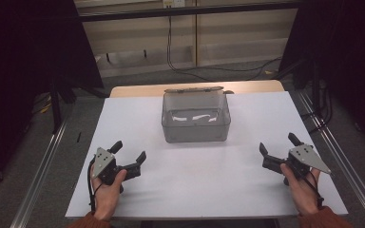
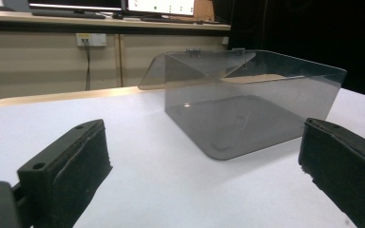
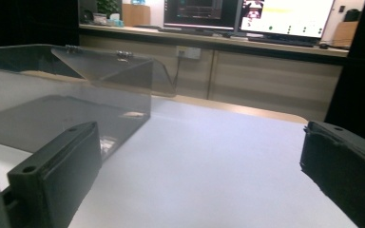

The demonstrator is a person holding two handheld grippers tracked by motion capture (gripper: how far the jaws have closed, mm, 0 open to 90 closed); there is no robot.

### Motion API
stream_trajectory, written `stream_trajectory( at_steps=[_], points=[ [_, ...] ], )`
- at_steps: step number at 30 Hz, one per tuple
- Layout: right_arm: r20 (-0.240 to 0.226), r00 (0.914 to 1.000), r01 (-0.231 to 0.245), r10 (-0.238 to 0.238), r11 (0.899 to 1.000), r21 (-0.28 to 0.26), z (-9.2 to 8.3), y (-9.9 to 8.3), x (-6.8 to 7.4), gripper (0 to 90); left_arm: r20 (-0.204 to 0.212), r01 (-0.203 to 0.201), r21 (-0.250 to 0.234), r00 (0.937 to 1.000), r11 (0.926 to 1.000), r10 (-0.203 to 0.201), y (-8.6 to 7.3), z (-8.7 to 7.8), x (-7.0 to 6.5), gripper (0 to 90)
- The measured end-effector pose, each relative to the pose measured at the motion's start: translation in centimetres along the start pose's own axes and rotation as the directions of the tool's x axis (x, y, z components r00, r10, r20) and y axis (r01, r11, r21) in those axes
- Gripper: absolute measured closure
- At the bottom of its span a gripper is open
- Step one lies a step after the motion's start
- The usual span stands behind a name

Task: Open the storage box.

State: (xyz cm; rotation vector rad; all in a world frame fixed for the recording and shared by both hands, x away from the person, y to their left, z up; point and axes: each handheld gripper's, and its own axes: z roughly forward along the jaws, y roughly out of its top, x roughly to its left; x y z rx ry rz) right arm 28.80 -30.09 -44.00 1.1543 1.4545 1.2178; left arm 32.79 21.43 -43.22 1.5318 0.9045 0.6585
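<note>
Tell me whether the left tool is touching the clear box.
Apart. The high view shows bare white table between the left tool and the clear box.

No readable text anywhere — monitor screens [image 3: 247, 14] too blurred.

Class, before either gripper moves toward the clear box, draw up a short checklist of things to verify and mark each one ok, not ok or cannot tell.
1. Left gripper open and holding nothing: ok.
2. Right gripper open and holding nothing: ok.
3. Clear plastic box sits upright on the white table top: ok.
4. Hinged lid swung back, box open: ok.
5. Box holds nothing: ok, as far as the pictures show.
6. Bare table between each gripper and the box: ok.
</note>
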Motion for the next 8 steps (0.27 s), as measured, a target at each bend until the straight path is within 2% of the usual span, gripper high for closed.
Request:
stream_trajectory(
  at_steps=[4, 6, 8],
  points=[
    [-0.011, 0.9999, -0.009, 0.009, 1.0, 0.008, -0.44, -0.37, 0.12, 0.0, -0.03, 0.006, -0.006, 0.9995, 1.0, -0.007, -0.01, -0.01, 0.08, 2.7],
    [-0.017, 0.9998, -0.011, 0.011, 1.0, 0.004, -0.25, -0.38, 0.28, 0.0, -0.024, 0.029, 0.006, 0.9993, 0.9996, -0.029, -0.14, 0.23, 0.1, 2.7],
    [-0.019, 0.9996, -0.018, 0.018, 1.0, 0.008, -0.06, -0.39, 0.43, 0.0, -0.025, 0.027, 0.009, 0.9993, 0.9996, -0.027, -0.12, 0.32, 0.07, 2.7]
  ],
)
